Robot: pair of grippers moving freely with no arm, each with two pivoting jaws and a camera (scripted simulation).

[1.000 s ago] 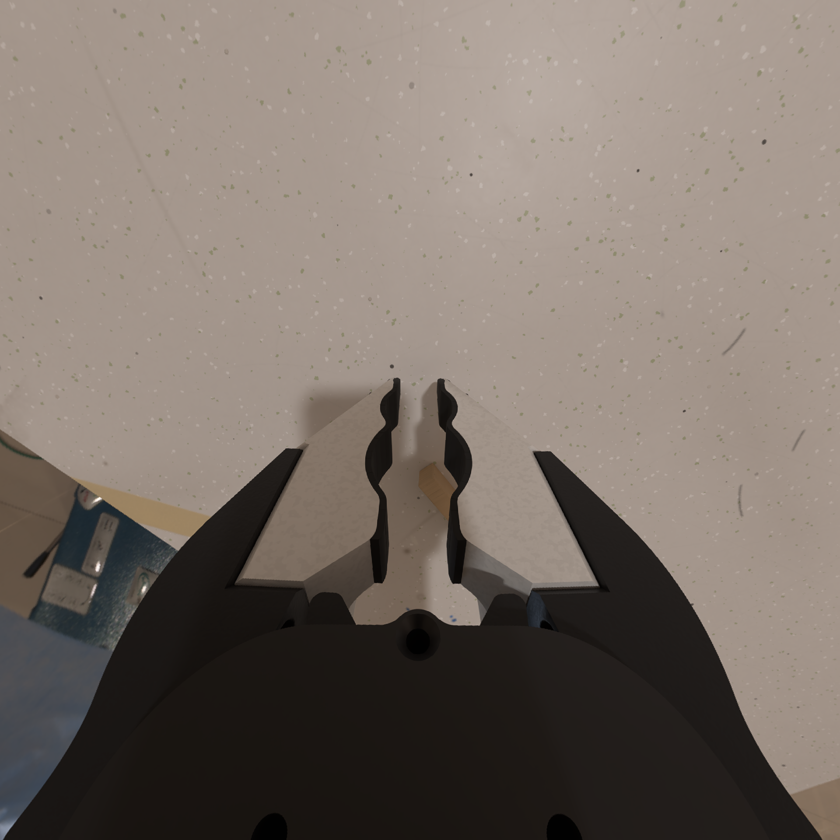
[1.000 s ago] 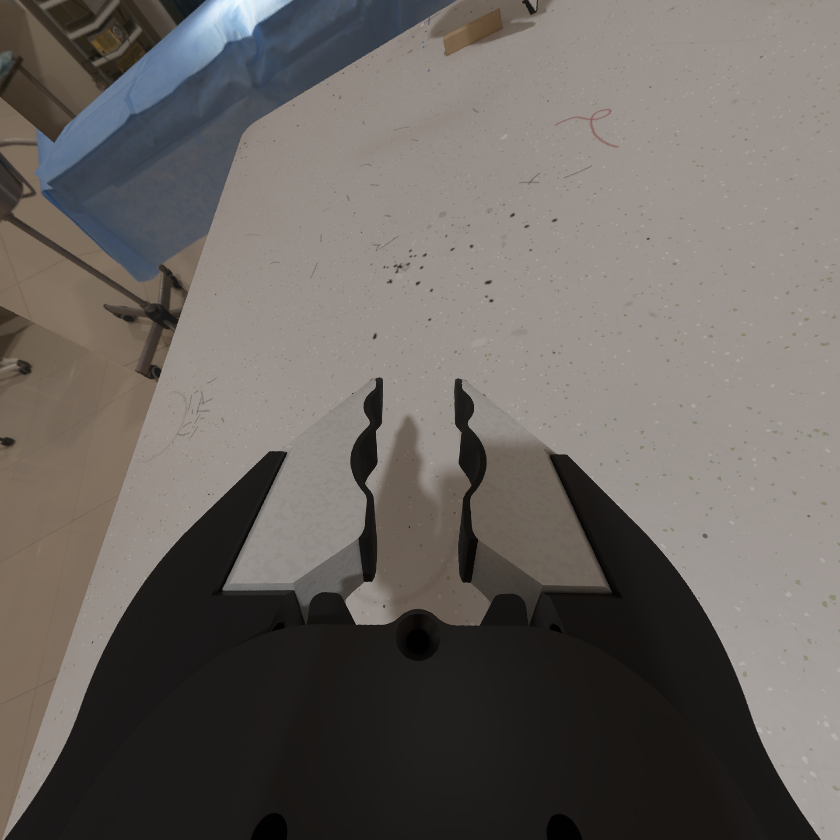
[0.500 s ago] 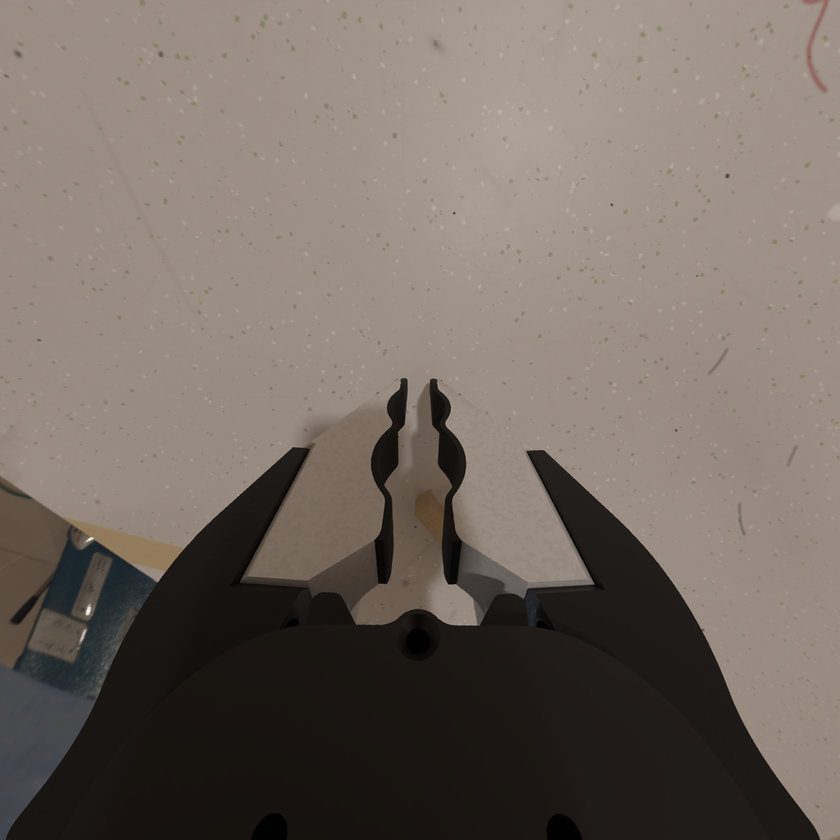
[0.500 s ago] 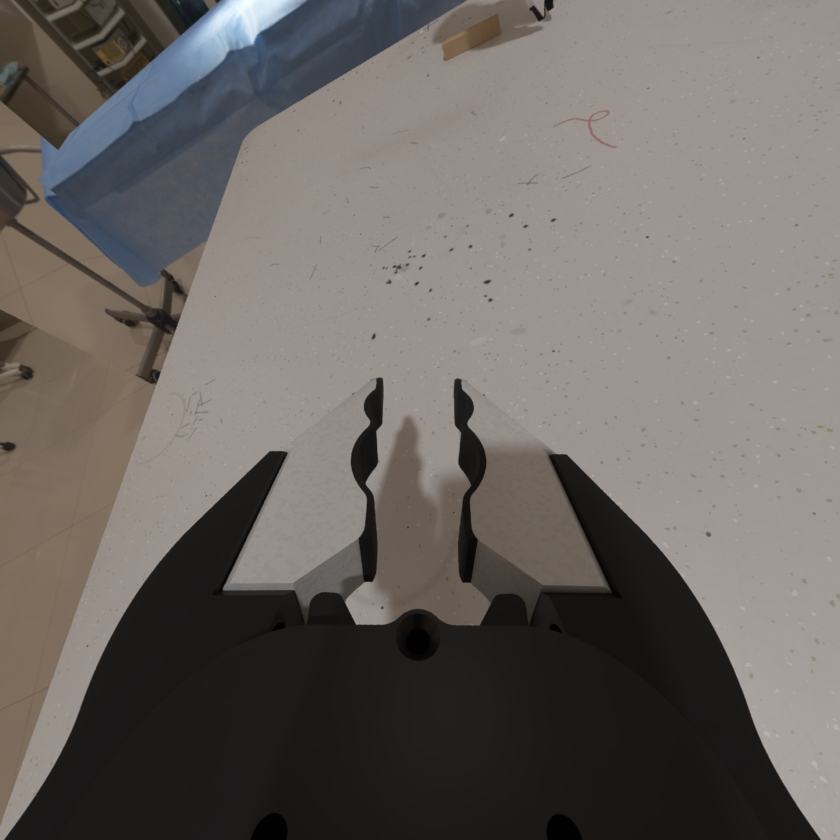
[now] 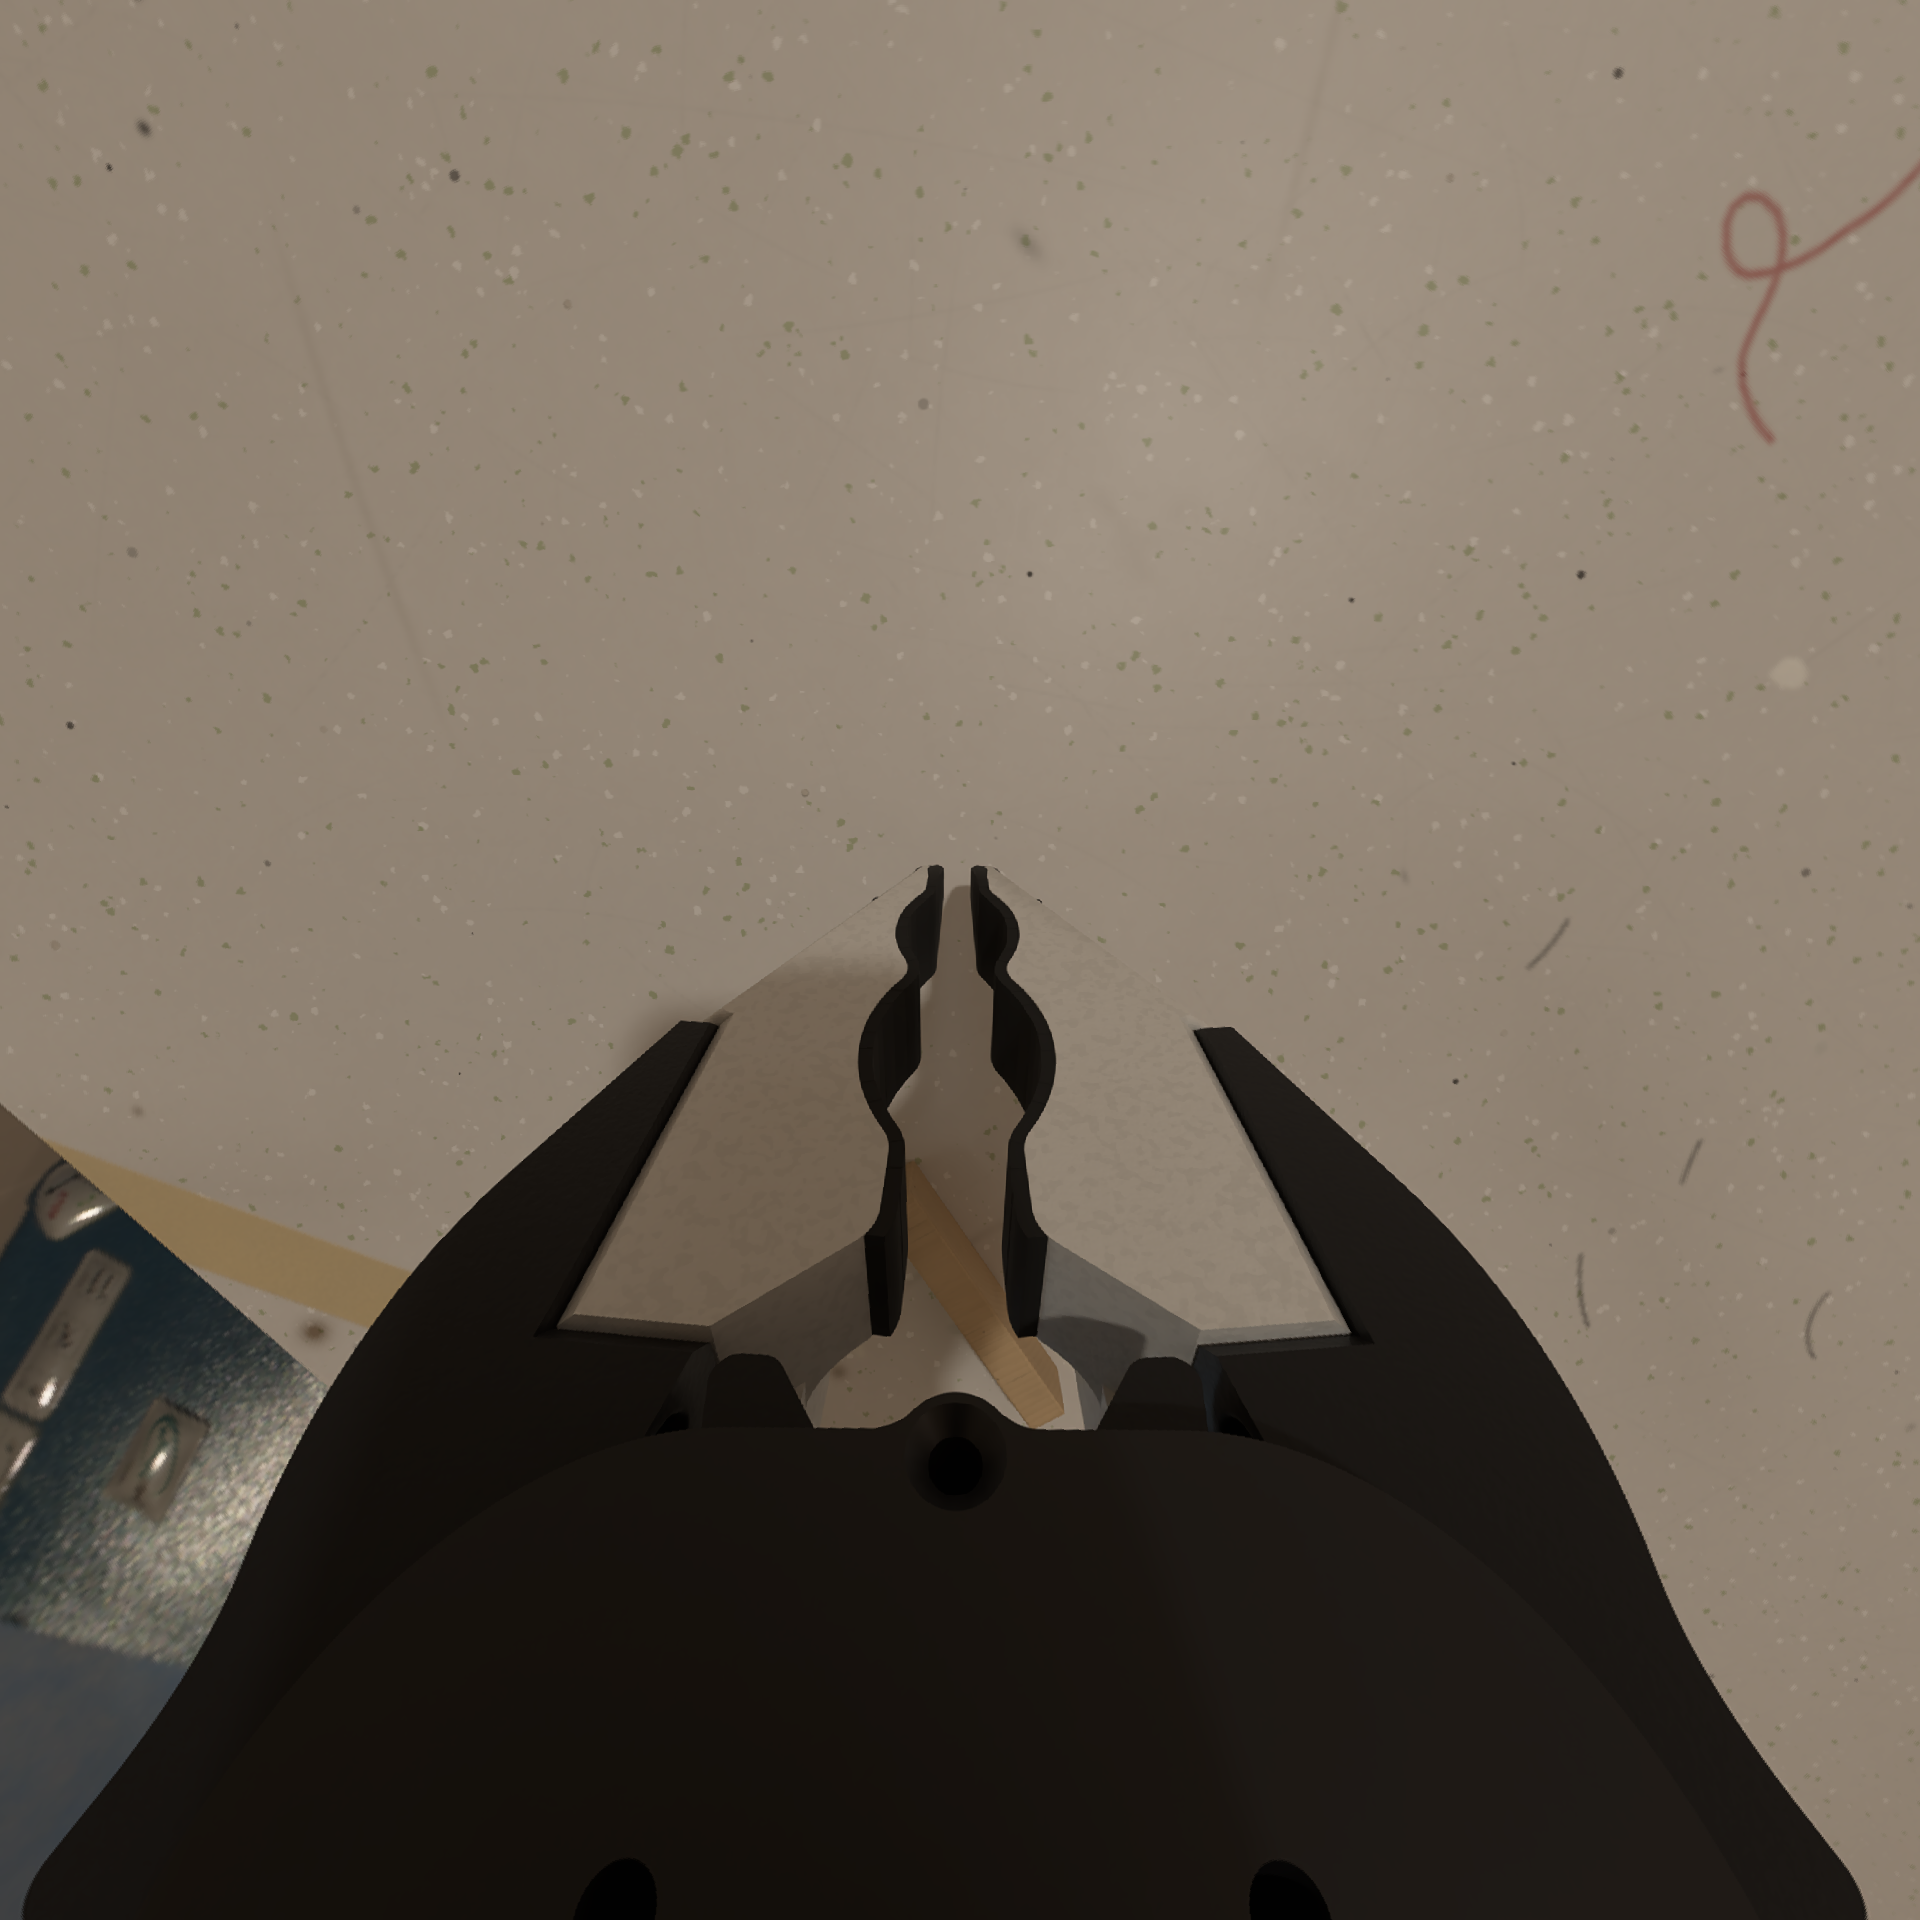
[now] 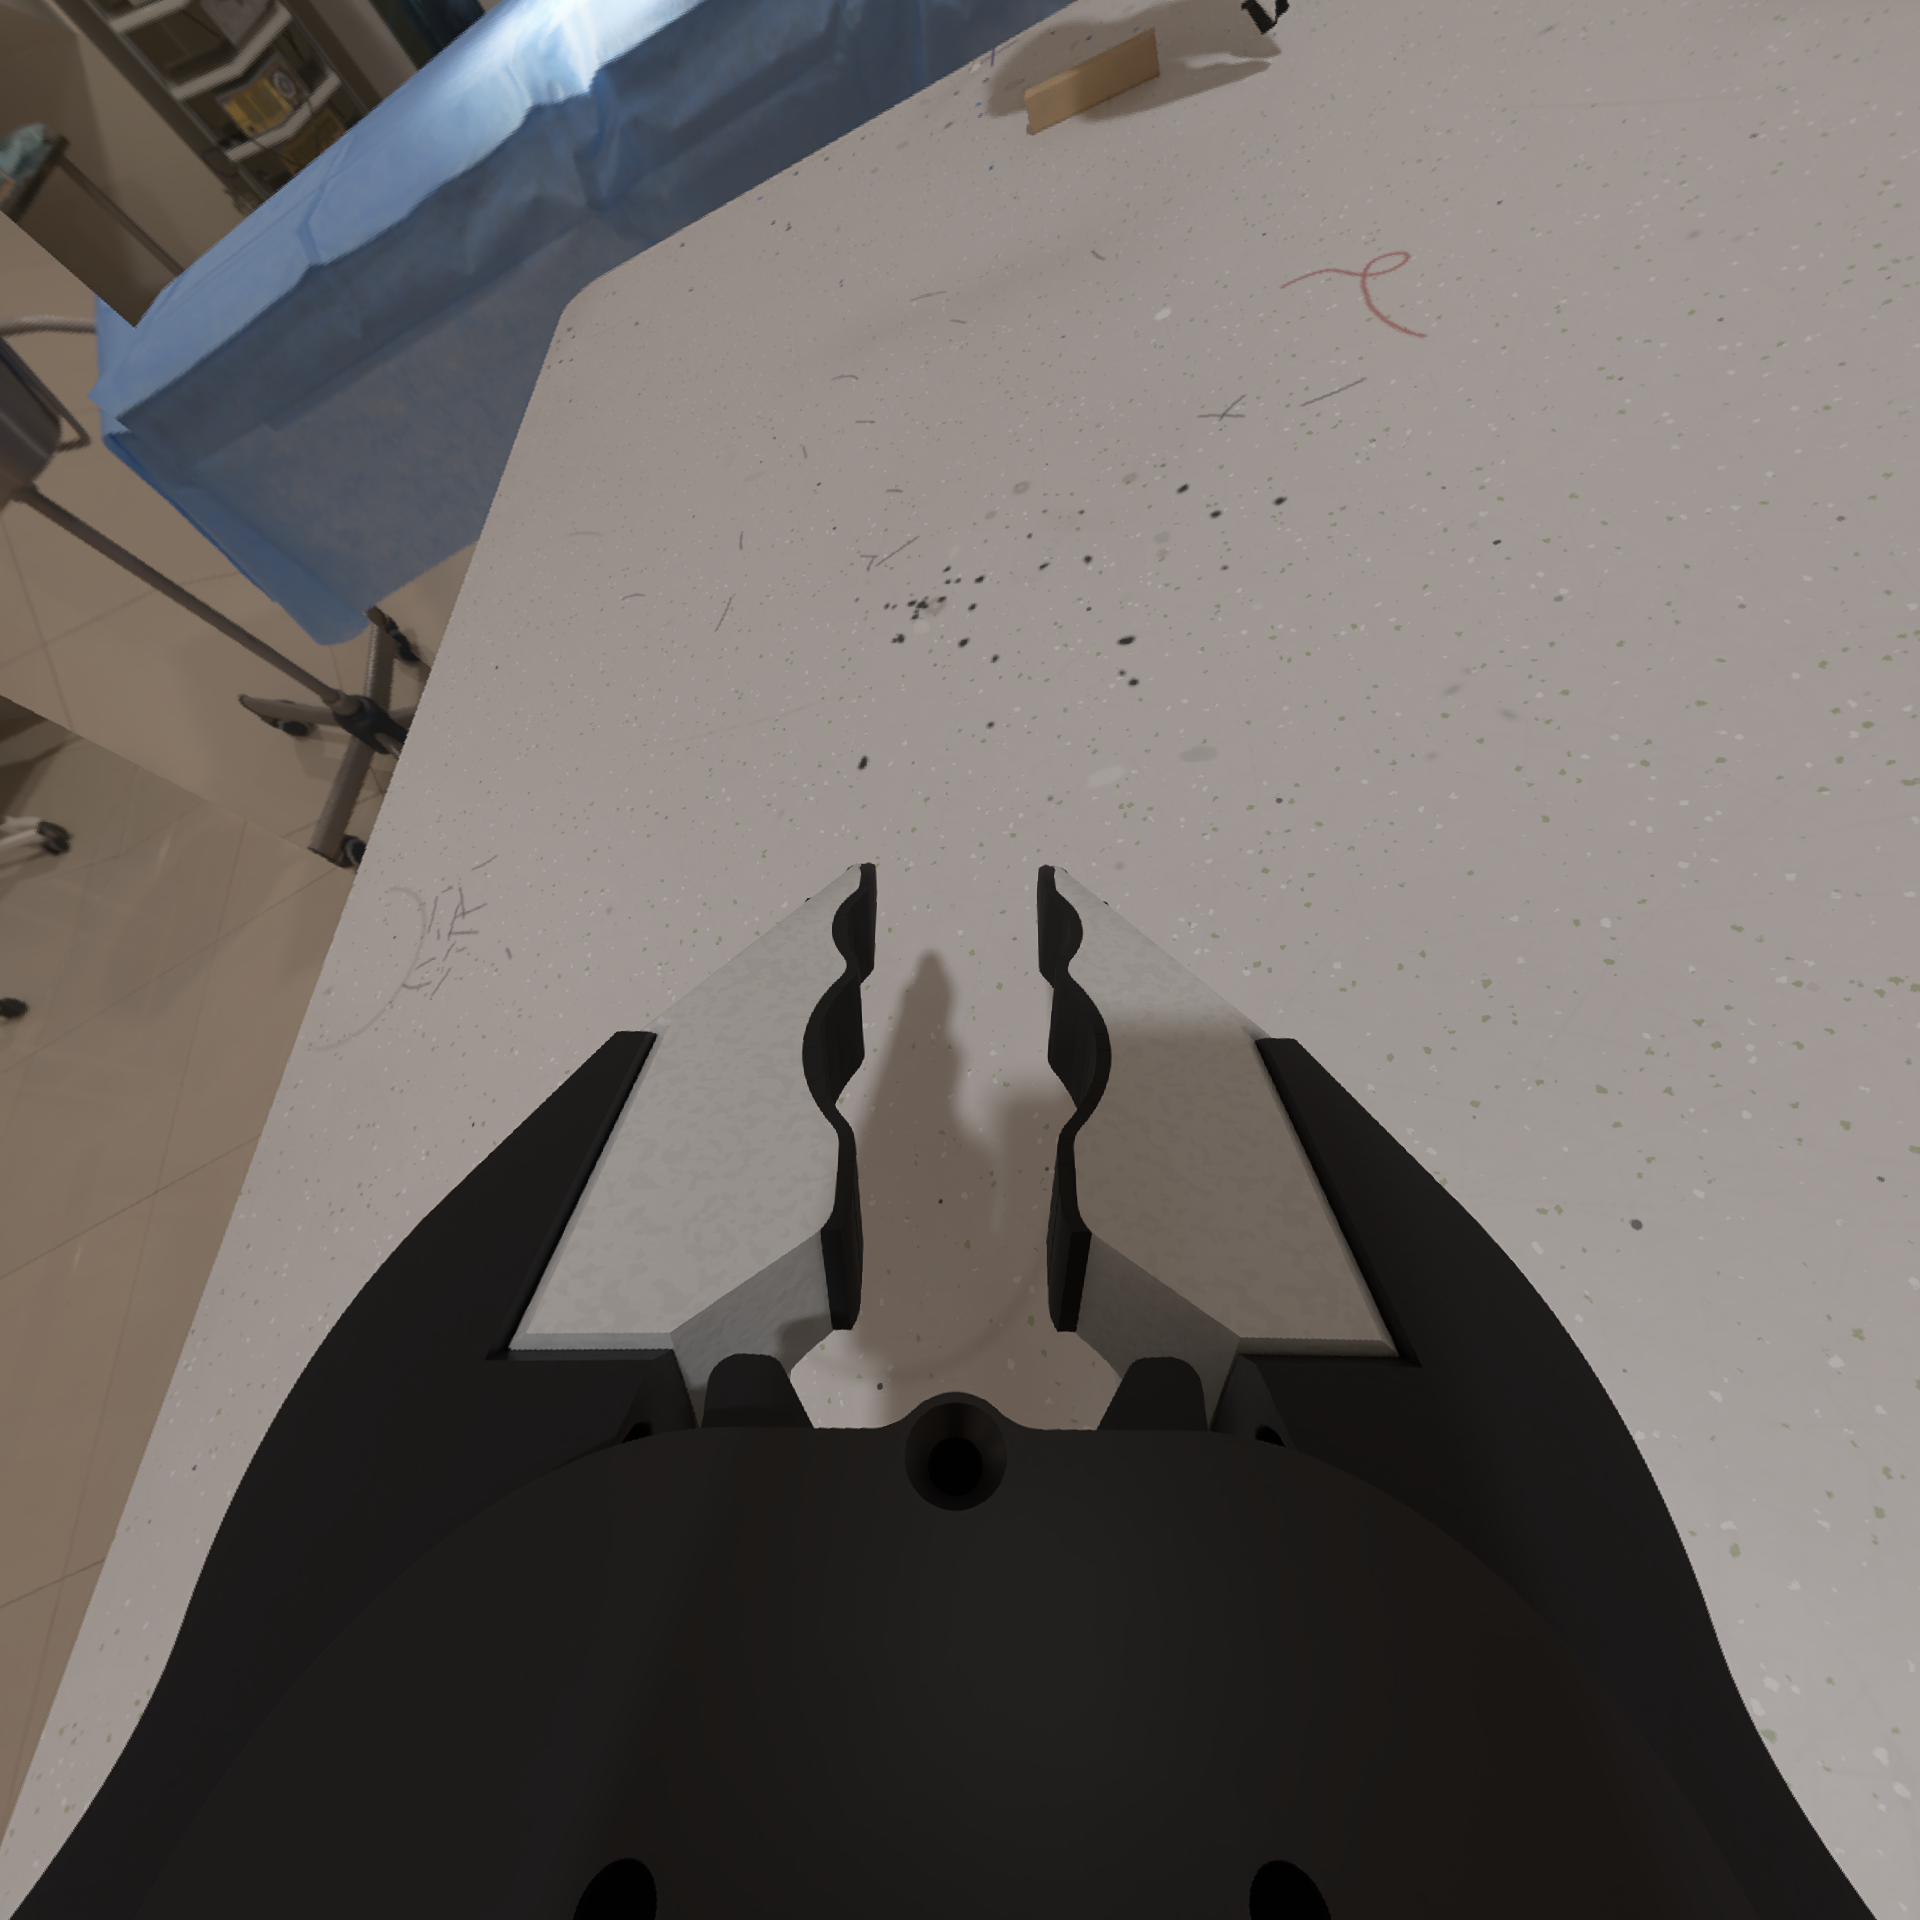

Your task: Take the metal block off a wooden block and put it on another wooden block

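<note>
- The surface [image 5: 1143,520] is pale and speckled, and it fills almost all the space ahead of both grippers; in the right wrist view its edge runs to the left of the gripper, with tiled floor below it.
- A blue sheet [image 6: 416,312] lies beyond the surface edge, far ahead and to the left of the right gripper, beside a metal stand with wheeled feet [image 6: 332,717].
- The left gripper [image 5: 953,871] hangs over the bare surface with its jaws nearly together; only a thin slit stays between the tips, and nothing is seen clamped between them.
- The right gripper [image 6: 956,868] also hangs over the surface, with its jaws clearly apart and empty, and its shadow falls between them.
- A wooden block [image 5: 987,1320] shows through the gap low between the left gripper's fingers, lying slanted on the surface under the gripper, not held.
- In the right wrist view the same kind of wooden block [image 6: 1091,81] lies far ahead, near the top edge, a little to the right.
- A red curly mark [image 6: 1361,291] is on the surface, ahead and right of the right gripper.
- The metal block is not visible in either view, so I cannot tell where it is.
</note>
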